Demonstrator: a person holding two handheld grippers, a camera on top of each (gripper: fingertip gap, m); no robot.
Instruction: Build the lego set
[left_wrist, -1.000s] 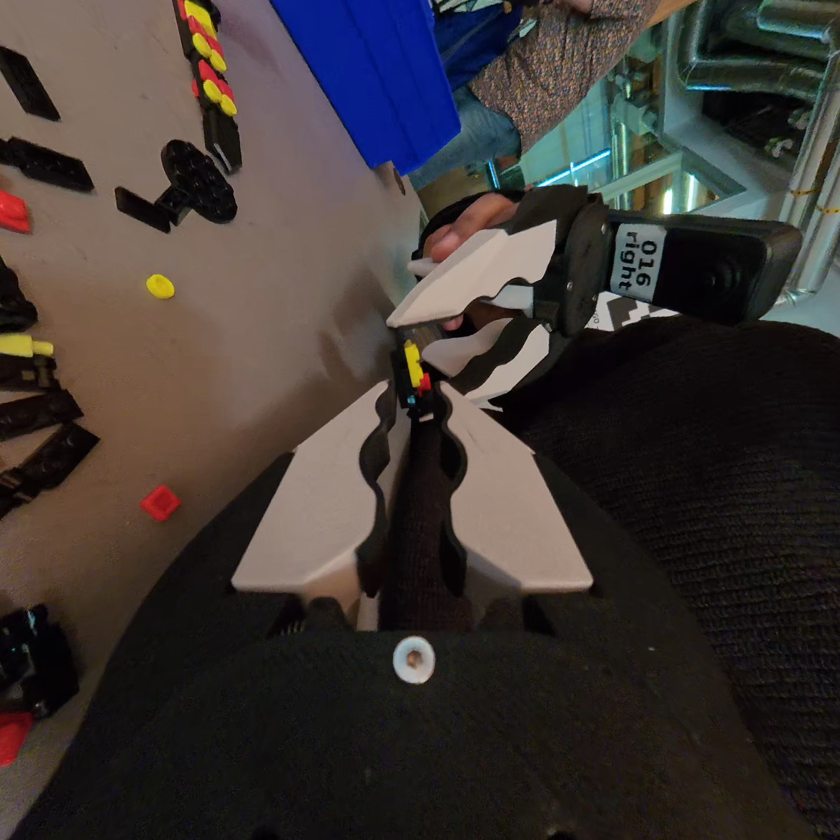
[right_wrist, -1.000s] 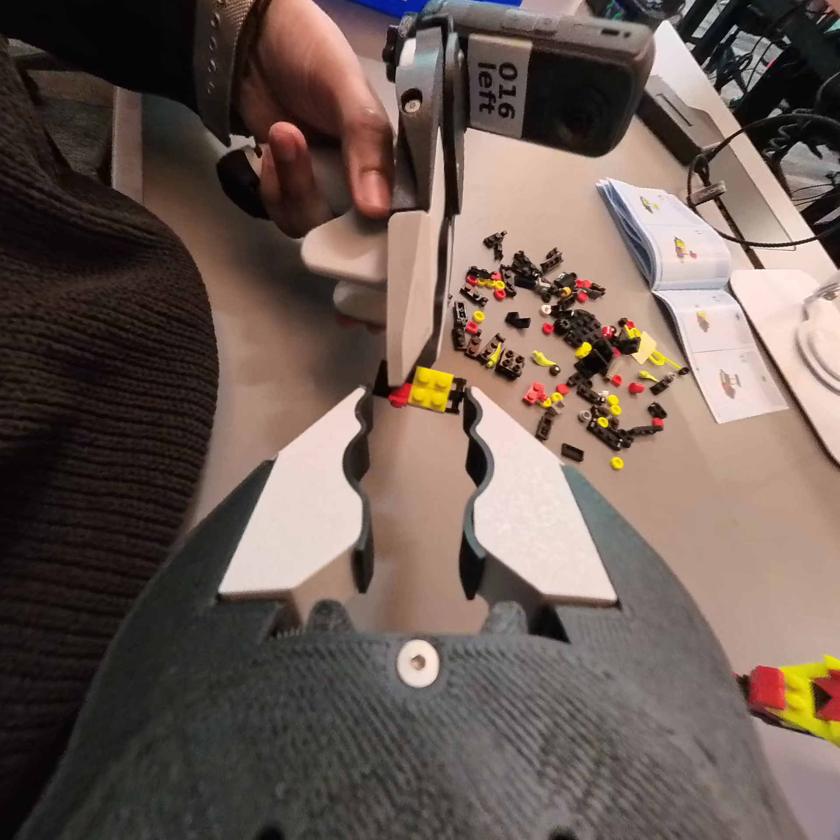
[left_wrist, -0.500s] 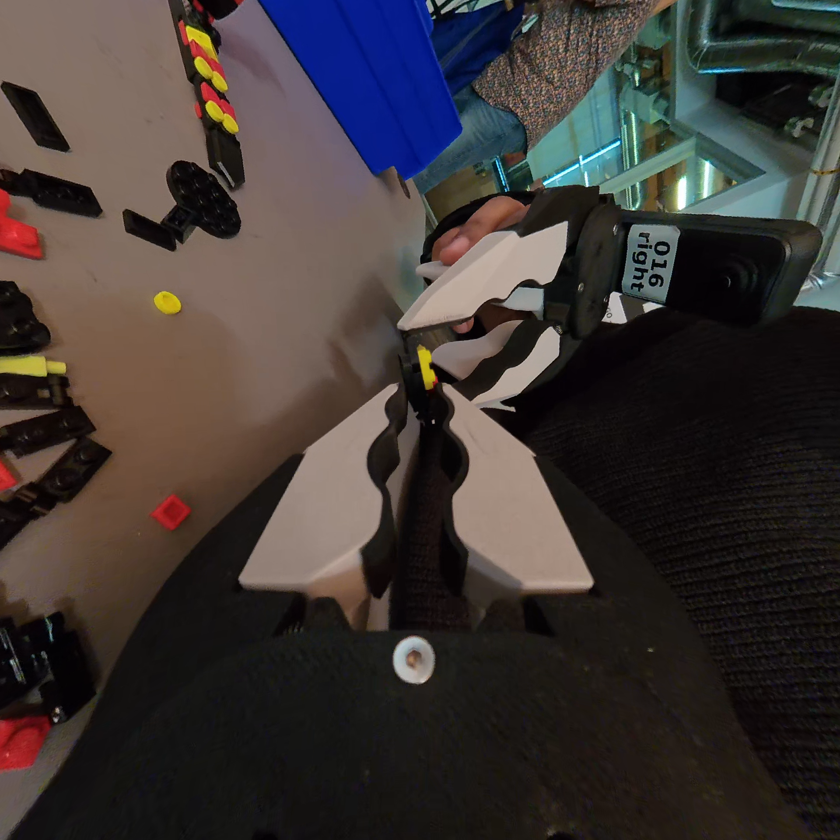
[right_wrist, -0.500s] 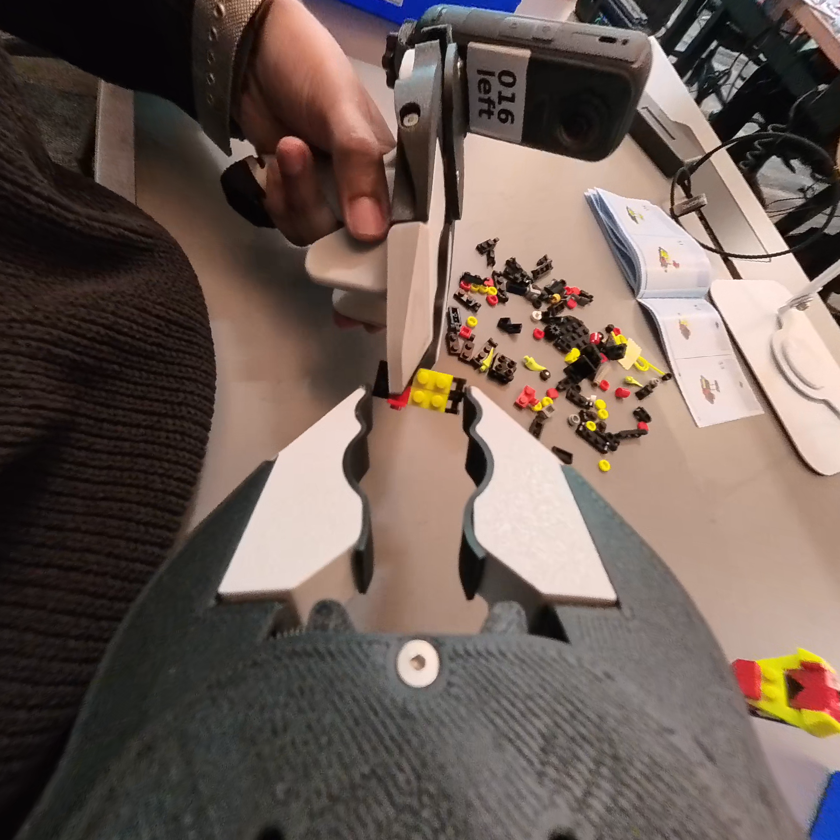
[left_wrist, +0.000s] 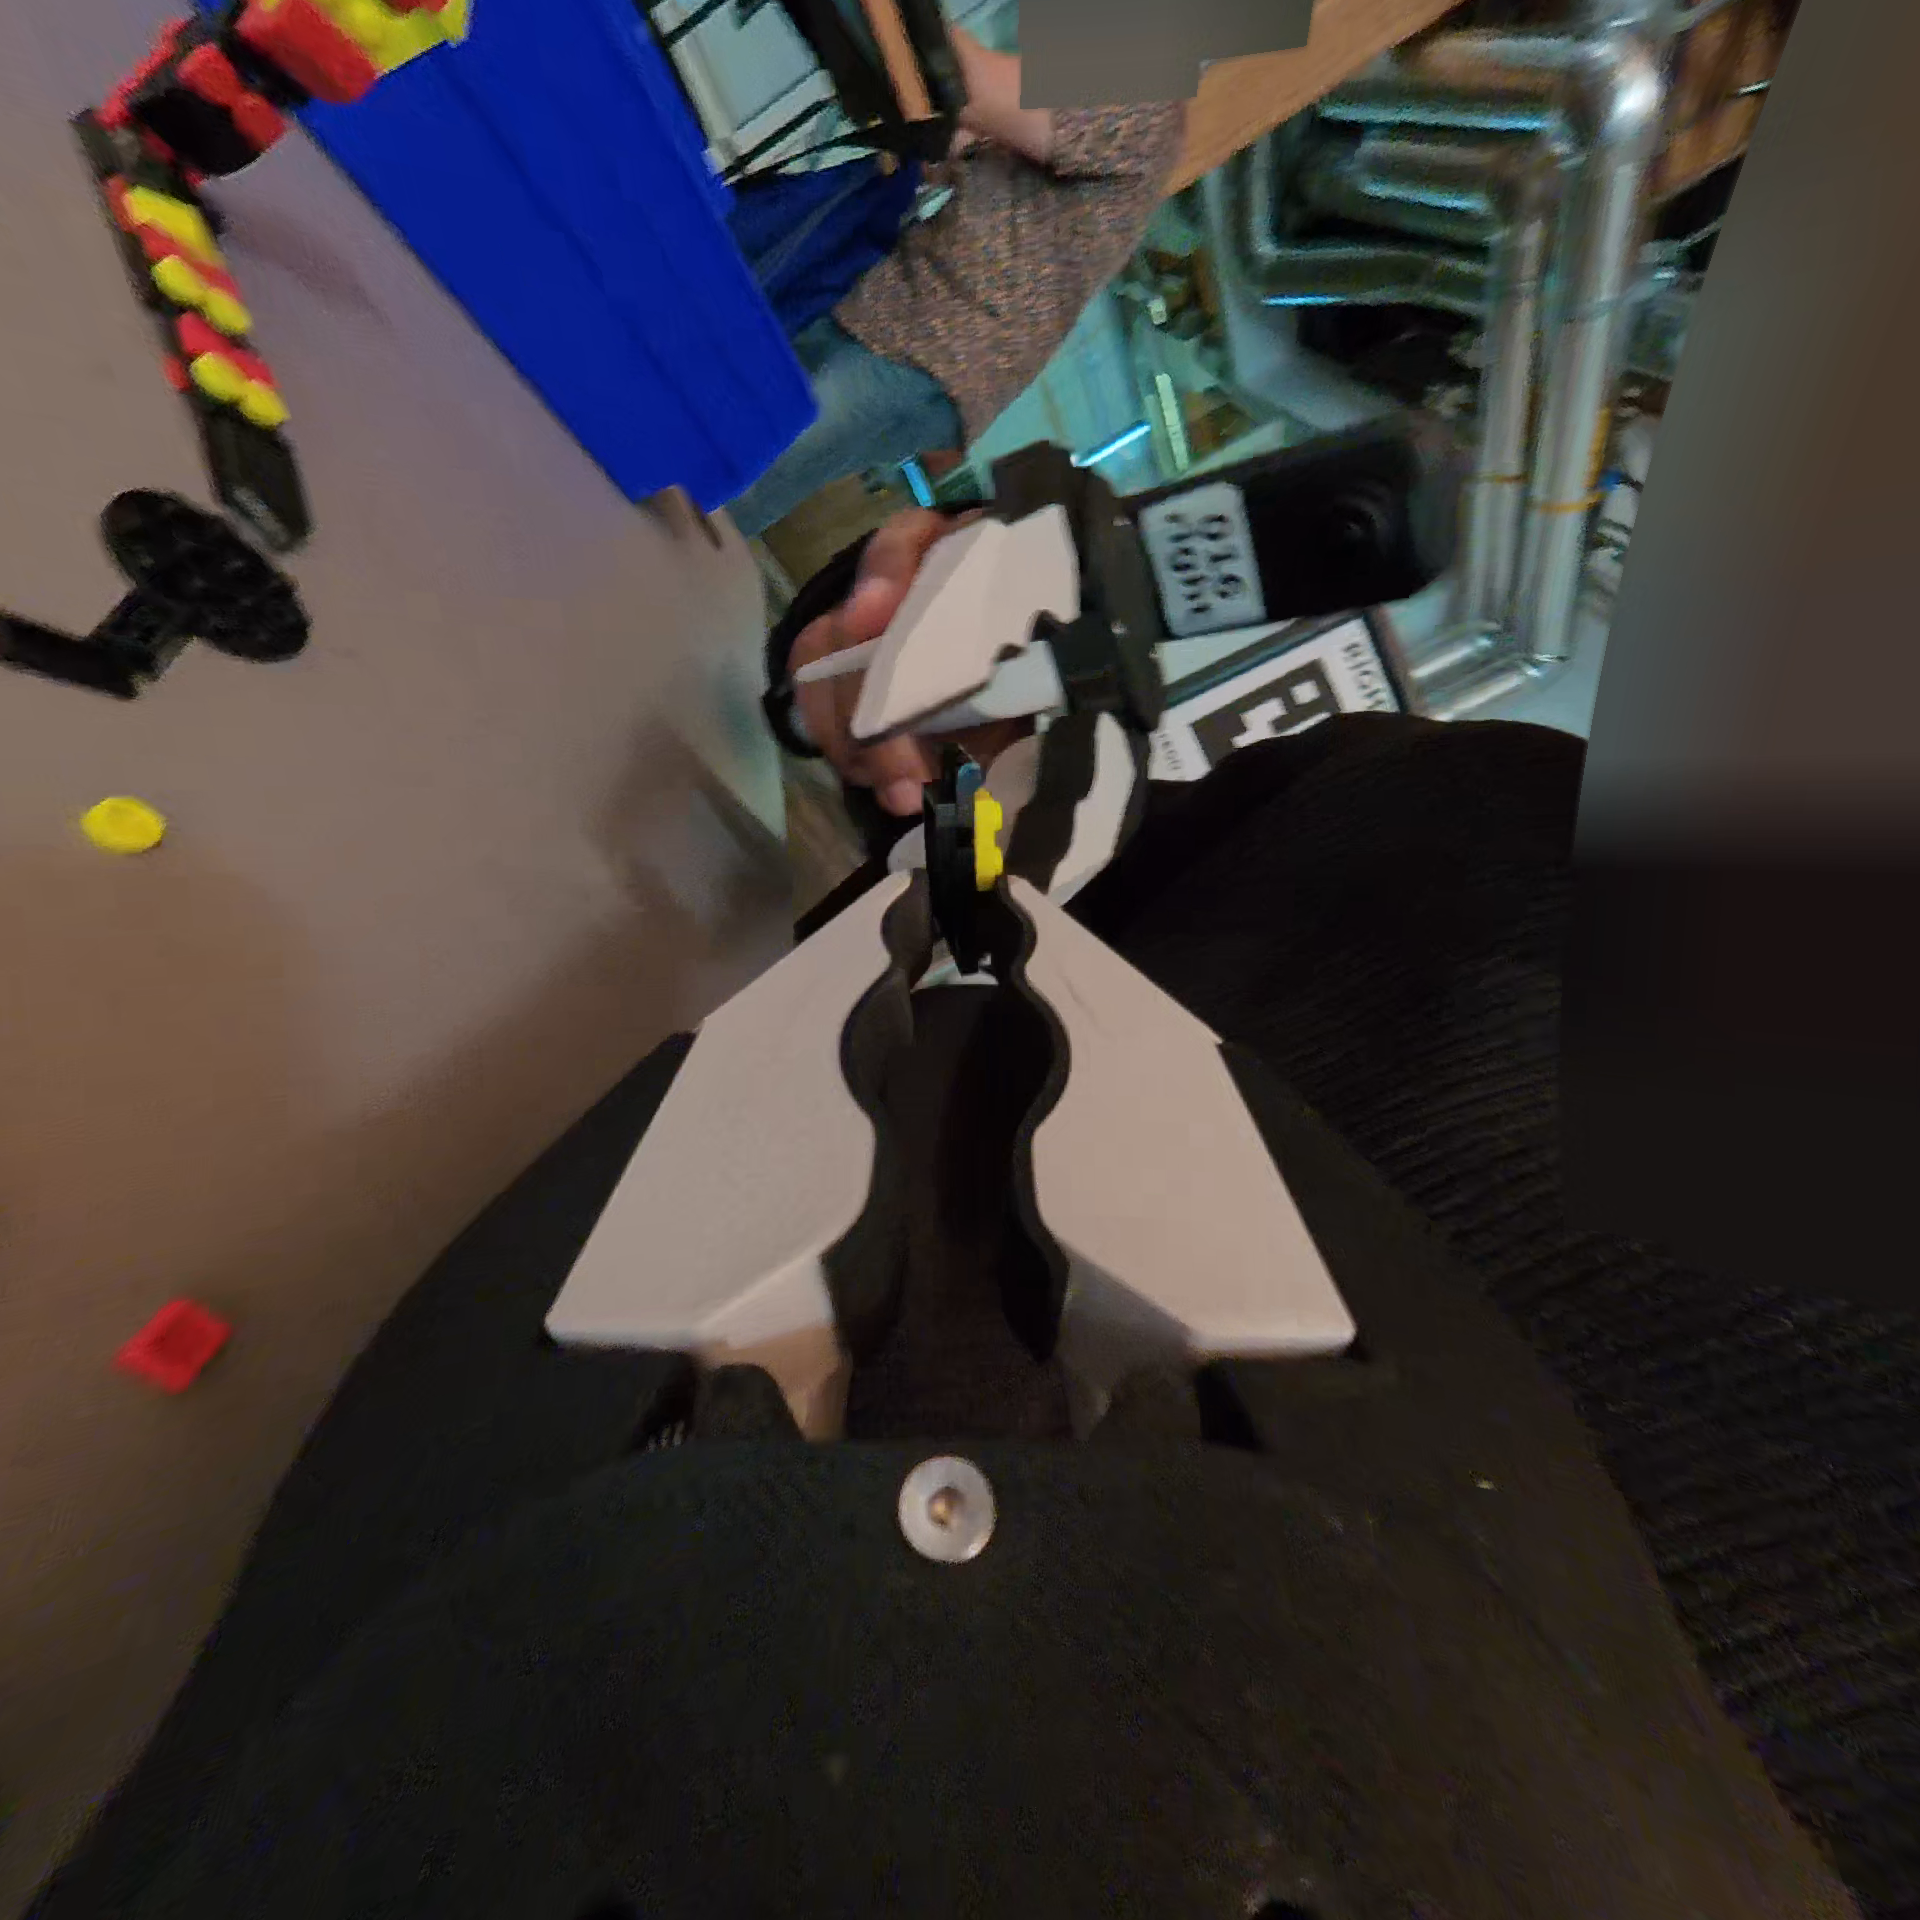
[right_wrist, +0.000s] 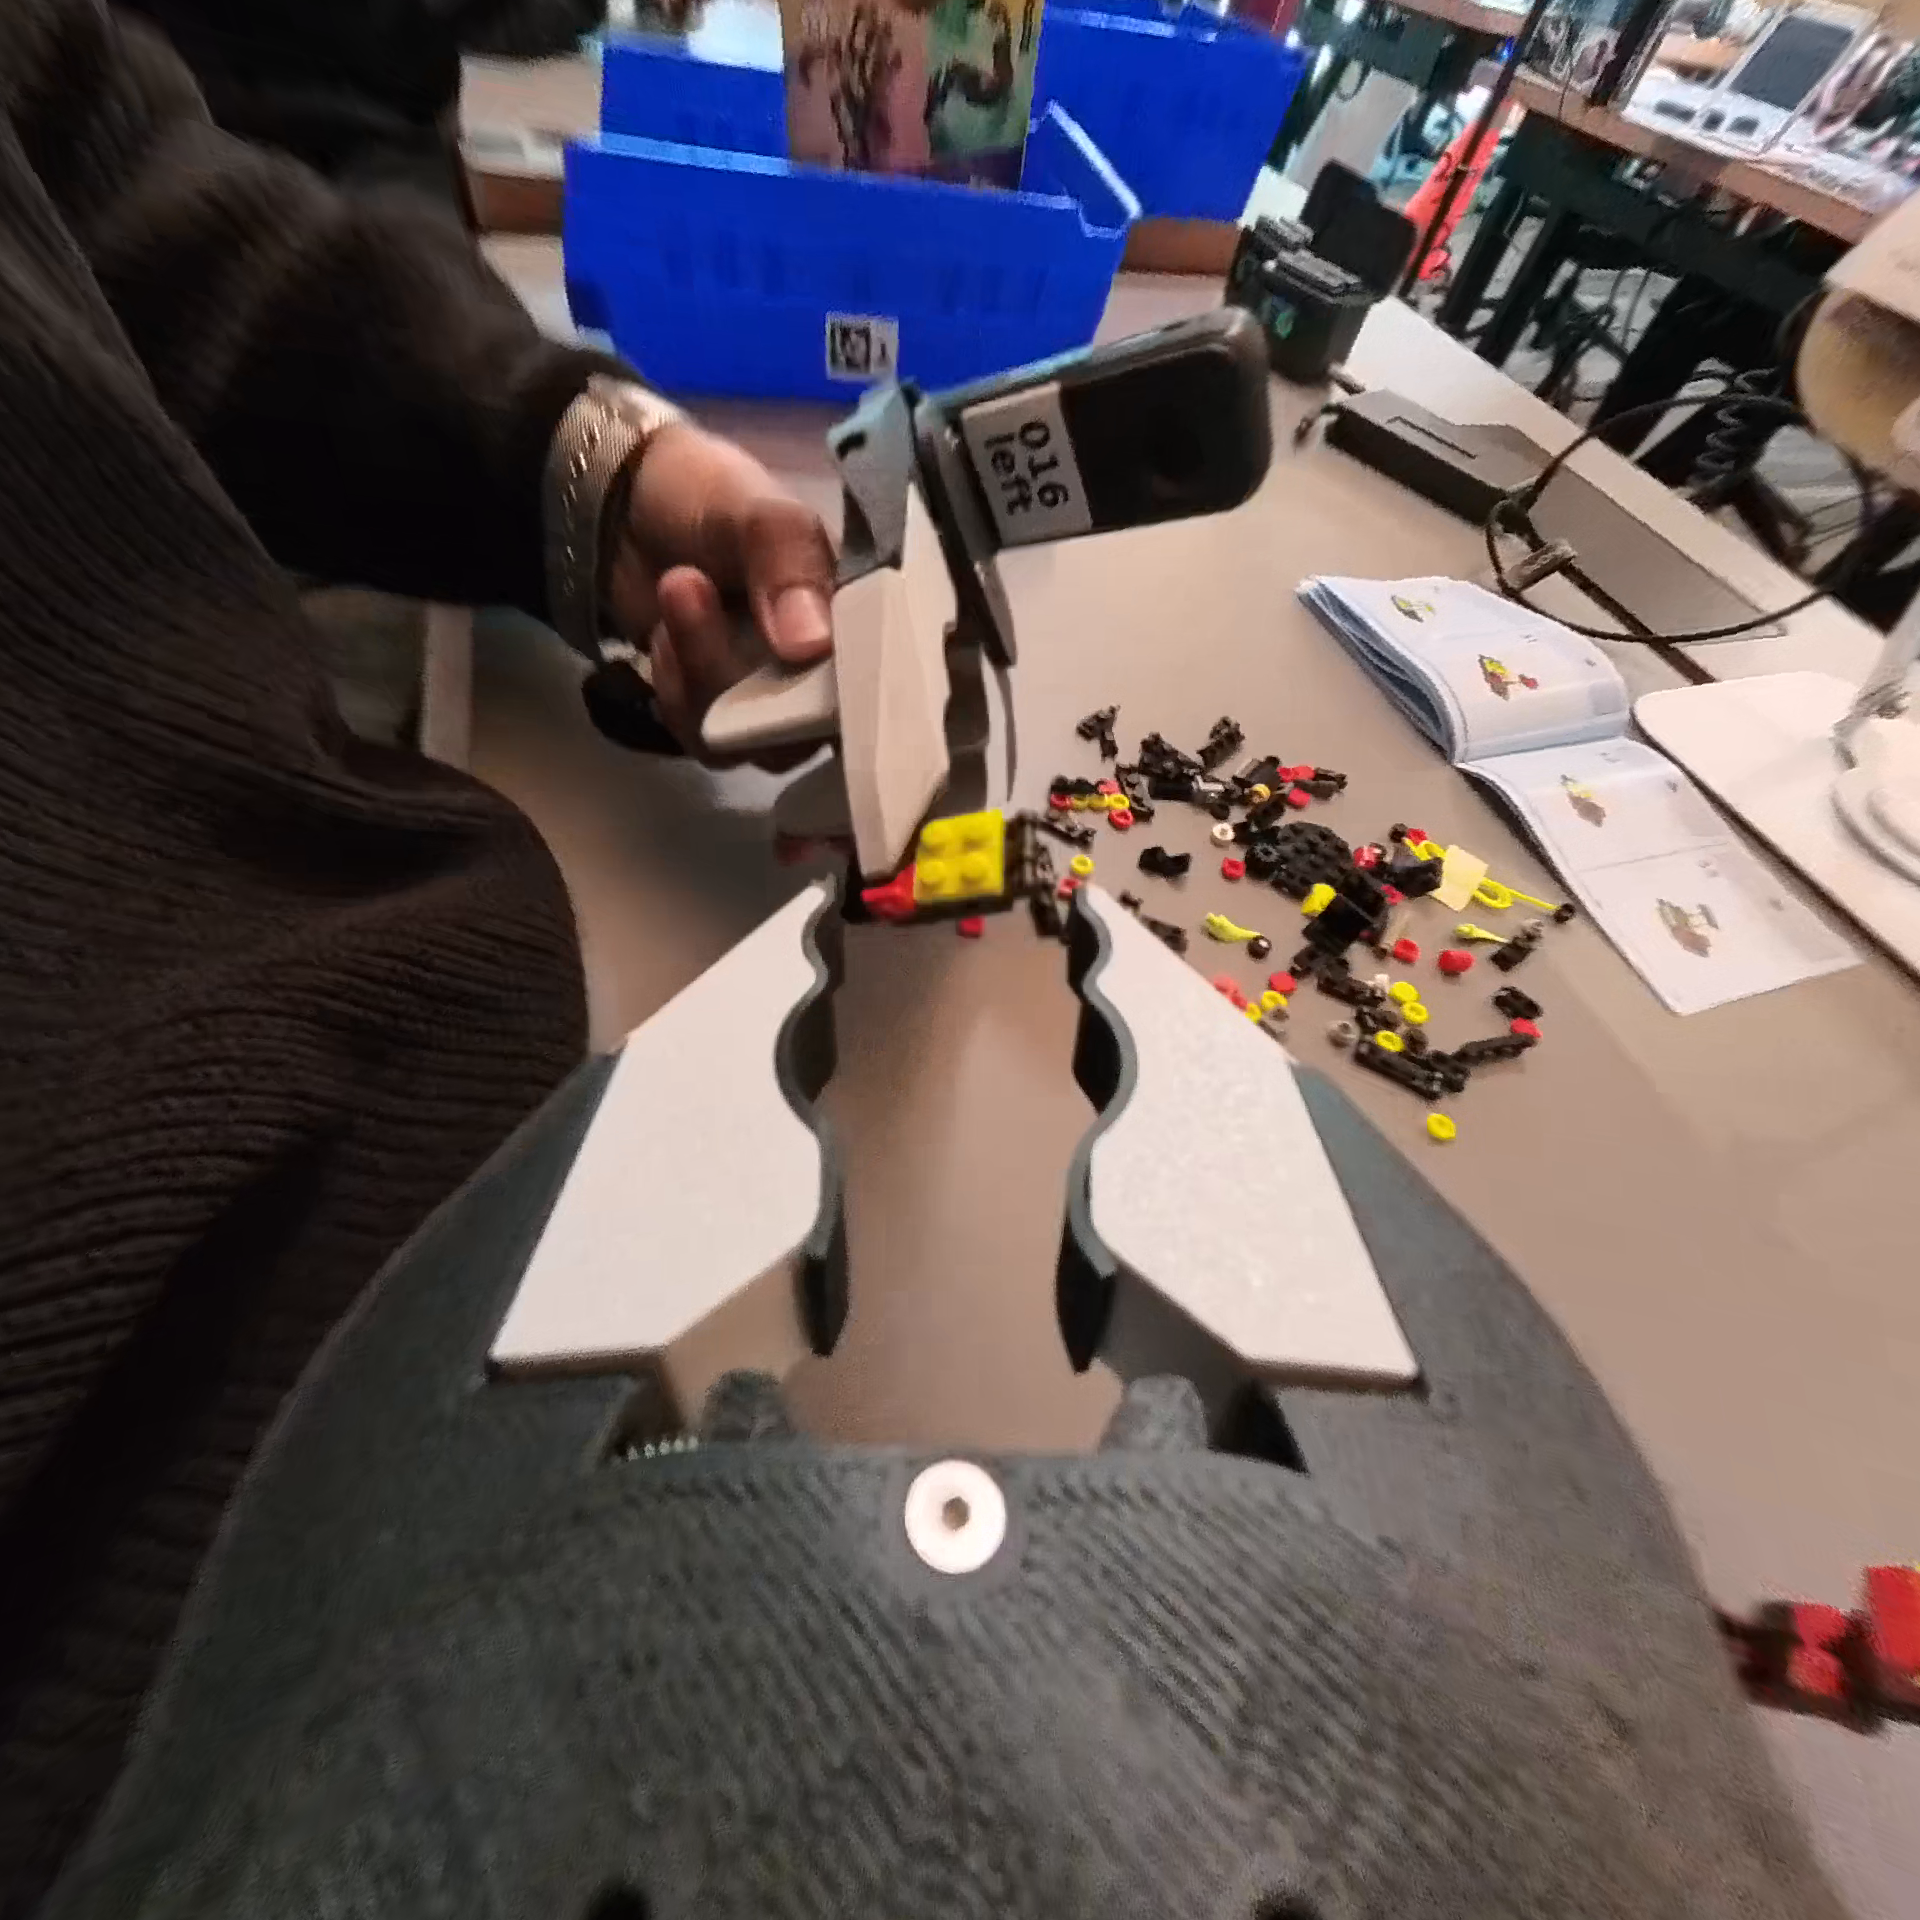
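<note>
Small yellow-topped black lego assembly (right_wrist: 961, 868), midair

Loose bricks (right_wrist: 1309, 914) on table (right_wrist: 1621, 1195); booklet (right_wrist: 1558, 769) right; bin (right_wrist: 831, 270) behind.

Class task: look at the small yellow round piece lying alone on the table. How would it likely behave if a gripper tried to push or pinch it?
The yellow round piece looks tiny and flat, so it probably slides easily when pushed across the smooth table. Its low profile likely makes pinching awkward; the fingers may slip off. It looks rigid and probably very light.
</note>
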